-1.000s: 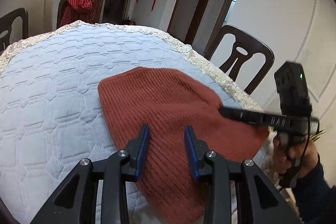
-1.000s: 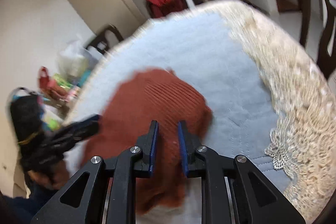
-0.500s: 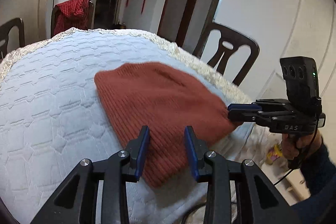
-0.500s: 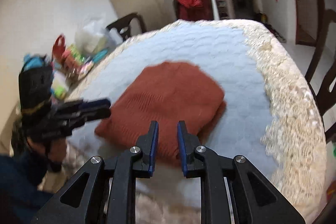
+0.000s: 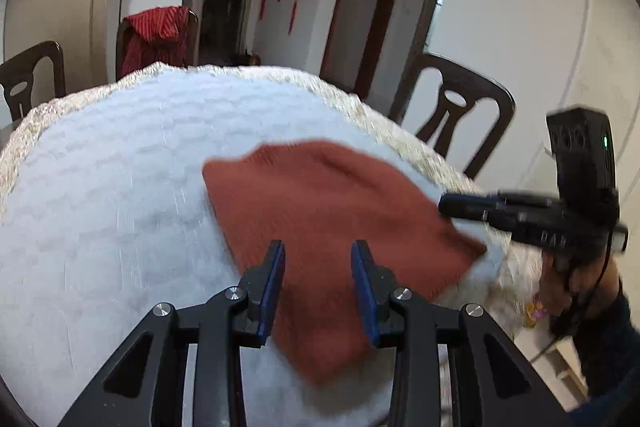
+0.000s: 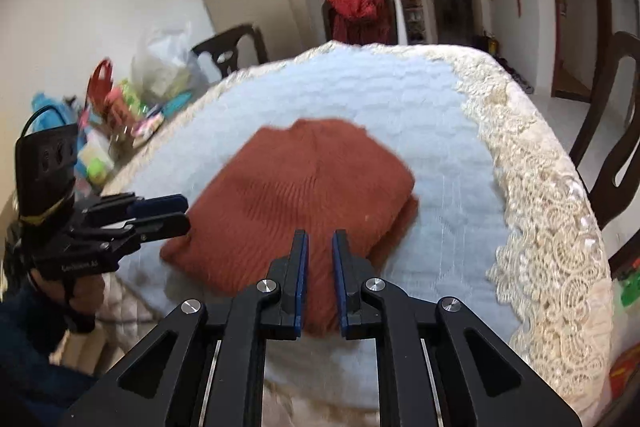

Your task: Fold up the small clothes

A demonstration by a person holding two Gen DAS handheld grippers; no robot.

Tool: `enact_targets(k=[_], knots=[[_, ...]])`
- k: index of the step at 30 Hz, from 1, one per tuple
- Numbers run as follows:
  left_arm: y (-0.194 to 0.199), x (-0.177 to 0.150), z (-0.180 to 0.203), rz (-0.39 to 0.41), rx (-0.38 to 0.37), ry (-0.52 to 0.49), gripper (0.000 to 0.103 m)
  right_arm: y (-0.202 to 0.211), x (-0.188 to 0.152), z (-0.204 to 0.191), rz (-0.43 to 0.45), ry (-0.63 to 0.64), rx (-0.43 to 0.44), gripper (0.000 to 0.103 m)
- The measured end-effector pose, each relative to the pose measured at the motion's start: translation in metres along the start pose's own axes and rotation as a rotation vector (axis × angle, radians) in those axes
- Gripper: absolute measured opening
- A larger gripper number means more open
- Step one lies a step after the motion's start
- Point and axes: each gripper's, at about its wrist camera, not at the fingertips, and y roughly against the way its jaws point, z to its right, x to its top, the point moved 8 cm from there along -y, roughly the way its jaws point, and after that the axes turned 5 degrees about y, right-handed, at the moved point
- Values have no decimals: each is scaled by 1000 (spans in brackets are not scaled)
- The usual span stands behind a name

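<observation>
Left claw (image 5: 318,281) jaws apart, nothing between them, hovering over near edge of rust knit garment (image 5: 332,227). Garment lies folded, flat on quilted desk (image 5: 112,187), toward its right rim. Right claw (image 6: 320,269) narrowly parted, gripping nothing; contact with the cloth probably none, though motion blur makes that uncertain. Dark chair (image 5: 456,115) beyond desk.

A rust knit garment (image 6: 316,187) lies on the quilted, lace-edged table (image 6: 400,95).
</observation>
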Motion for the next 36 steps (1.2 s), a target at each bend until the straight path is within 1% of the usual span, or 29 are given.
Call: enact_targets(k=[3, 5, 6, 7, 8, 10, 12, 13, 15, 17, 19, 20, 21, 24, 25, 26, 29, 32, 36], knots=[[-17, 10, -8, -2, 31, 13, 37, -14, 8, 5, 14, -50, 3, 12], [-33, 4, -15, -42, 63, 19, 37, -25, 9, 11, 4, -67, 2, 12], [-39, -2, -19, -62, 73, 23, 37, -34, 5, 14, -30, -72, -4, 13], [-39, -5, -19, -48, 72, 21, 37, -40, 1, 16, -65, -75, -14, 13], [-37, -6, -19, -43, 74, 15, 37, -40, 1, 17, -49, -71, -7, 13], [-35, -3, -19, -54, 74, 26, 38, -37, 3, 16, -56, -69, 9, 13], [-38, 5, -20, -60, 83, 33, 37, -36, 12, 21, -40, -82, 13, 13], [-40, 9, -20, -54, 100, 24, 37, -36, 17, 24, -34, -91, 7, 13], [-46, 17, -23, -49, 157, 10, 37, -39, 31, 32, -14, -106, -14, 13], [-54, 19, -25, -59, 164, 22, 38, -46, 38, 39, -6, -116, -25, 13], [-62, 15, -29, -79, 174, 33, 38, -61, 33, 47, -51, -131, -53, 14], [-66, 12, -30, -88, 175, 37, 38, -71, 26, 53, -96, -141, -77, 14], [-67, 11, -31, -87, 175, 41, 38, -77, 20, 57, -123, -148, -92, 14], [-65, 9, -31, -80, 171, 52, 40, -74, 16, 60, -99, -176, -74, 15], [-65, 8, -32, -81, 170, 59, 42, -74, 15, 62, -99, -185, -77, 20], [-66, 8, -34, -83, 169, 64, 43, -74, 14, 65, -104, -197, -76, 21], [-65, 9, -35, -83, 170, 67, 43, -72, 14, 64, -101, -200, -70, 21], [-61, 11, -35, -78, 177, 65, 43, -67, 17, 63, -94, -184, -89, 22], [-50, 16, -33, -57, 196, 56, 43, -50, 24, 57, -46, -157, -80, 22]])
